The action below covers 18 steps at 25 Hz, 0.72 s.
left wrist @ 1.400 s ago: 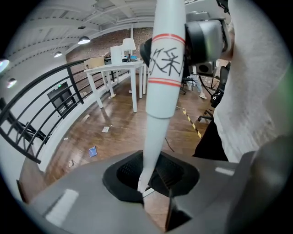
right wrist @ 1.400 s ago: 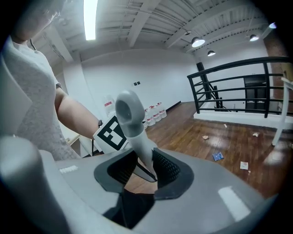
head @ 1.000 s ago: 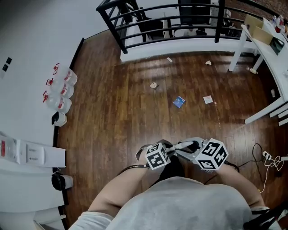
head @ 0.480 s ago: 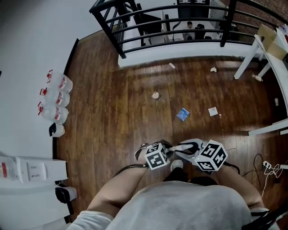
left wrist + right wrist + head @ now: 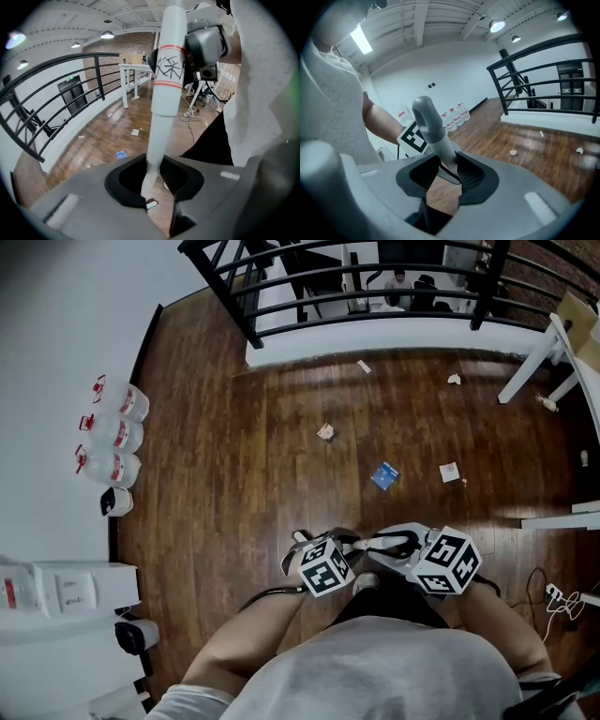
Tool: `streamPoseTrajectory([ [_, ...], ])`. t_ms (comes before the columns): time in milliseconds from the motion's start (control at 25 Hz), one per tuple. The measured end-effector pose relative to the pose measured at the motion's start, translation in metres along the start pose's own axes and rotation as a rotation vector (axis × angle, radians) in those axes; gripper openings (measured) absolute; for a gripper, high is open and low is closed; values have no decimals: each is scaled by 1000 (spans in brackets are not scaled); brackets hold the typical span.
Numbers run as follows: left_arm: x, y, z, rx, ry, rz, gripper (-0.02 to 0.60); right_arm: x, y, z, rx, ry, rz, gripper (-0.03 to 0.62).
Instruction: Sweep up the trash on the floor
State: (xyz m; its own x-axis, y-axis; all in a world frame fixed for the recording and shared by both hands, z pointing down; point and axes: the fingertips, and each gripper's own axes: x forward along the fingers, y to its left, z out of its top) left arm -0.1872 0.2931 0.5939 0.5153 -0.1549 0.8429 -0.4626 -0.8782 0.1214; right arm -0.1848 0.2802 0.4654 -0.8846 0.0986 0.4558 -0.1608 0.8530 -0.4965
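I read both grippers closed on one grey broom handle (image 5: 166, 79): left gripper (image 5: 151, 183) pinches the shaft, right gripper (image 5: 449, 171) pinches near the looped end. Trash (image 5: 325, 432) (blue wrapper (image 5: 384, 475), paper scrap (image 5: 450, 472)) lies scattered on the wood floor (image 5: 234, 484), upper centre of the head view.

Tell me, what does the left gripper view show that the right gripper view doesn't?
Only the left gripper view: a pale pole with red bands clamped by the left gripper, a white table, a blue packet. Only the right gripper view: a grey loop-ended handle clamped by the right gripper, a row of water bottles. Both: the black railing, the wooden floor and paper scraps.
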Motion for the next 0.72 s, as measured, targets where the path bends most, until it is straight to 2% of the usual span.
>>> streamPoseTrajectory([
  [160, 10, 13, 10, -10, 6, 16, 86, -6, -20, 3, -41, 45, 3, 117],
  [440, 33, 23, 30, -12, 36, 23, 84, -23, -50, -4, -25, 64, -5, 114],
  [560, 47, 30, 50, 0, 44, 25, 83, -41, -69, -5, -16, 52, -17, 114],
  [720, 64, 45, 90, 16, 16, 43, 83, -73, -98, 4, -21, 27, -51, 114],
])
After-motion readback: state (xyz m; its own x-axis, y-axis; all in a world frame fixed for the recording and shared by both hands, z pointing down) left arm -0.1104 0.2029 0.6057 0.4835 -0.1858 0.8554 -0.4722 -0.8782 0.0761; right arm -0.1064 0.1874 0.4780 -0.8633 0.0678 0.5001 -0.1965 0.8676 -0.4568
